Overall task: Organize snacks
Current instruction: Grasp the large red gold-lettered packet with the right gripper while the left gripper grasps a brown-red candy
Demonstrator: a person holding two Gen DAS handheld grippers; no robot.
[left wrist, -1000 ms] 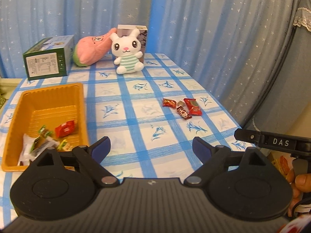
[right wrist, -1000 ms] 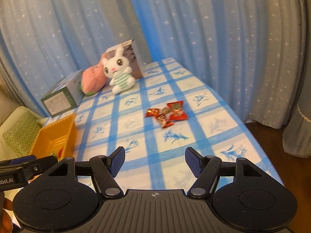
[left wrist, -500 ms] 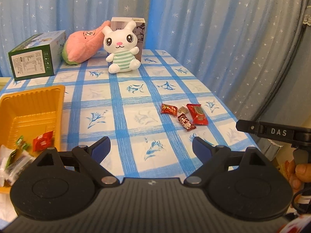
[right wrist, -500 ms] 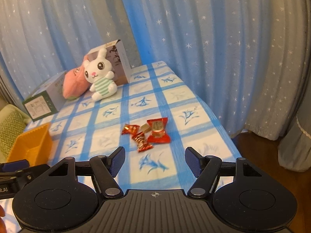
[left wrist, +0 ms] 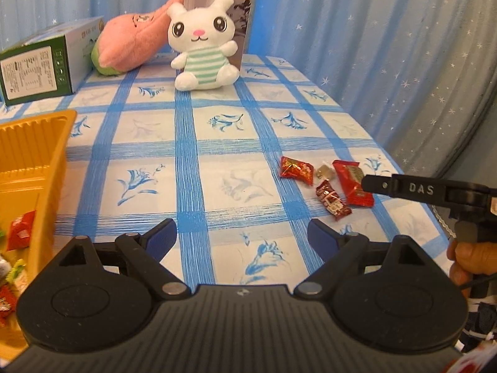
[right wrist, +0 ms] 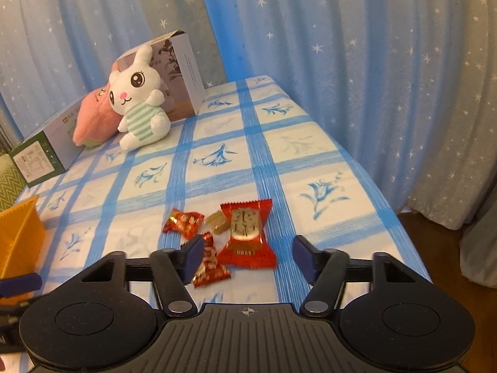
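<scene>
Several wrapped snacks lie together on the checked tablecloth: a large red packet (right wrist: 247,233), a small red candy (right wrist: 183,222), a tan candy (right wrist: 219,222) and a red-and-white candy (right wrist: 209,262). My right gripper (right wrist: 247,256) is open, its jaws on either side of the large red packet, just above the cluster. The cluster also shows in the left wrist view (left wrist: 329,183). My left gripper (left wrist: 242,237) is open and empty over the table's near middle. An orange basket (left wrist: 34,143) at the left holds several snacks (left wrist: 20,231).
A white plush rabbit (left wrist: 202,46), a pink plush (left wrist: 130,46), a green-and-white box (left wrist: 40,65) and a grey box (right wrist: 177,71) stand at the table's far end. Blue starred curtains hang behind and to the right. The table's right edge (right wrist: 388,199) is close to the snacks.
My right gripper has moved forward and down to the snack cluster, which now sits between its jaws. My left gripper has shifted right and forward, away from the basket. Both have stayed open.
</scene>
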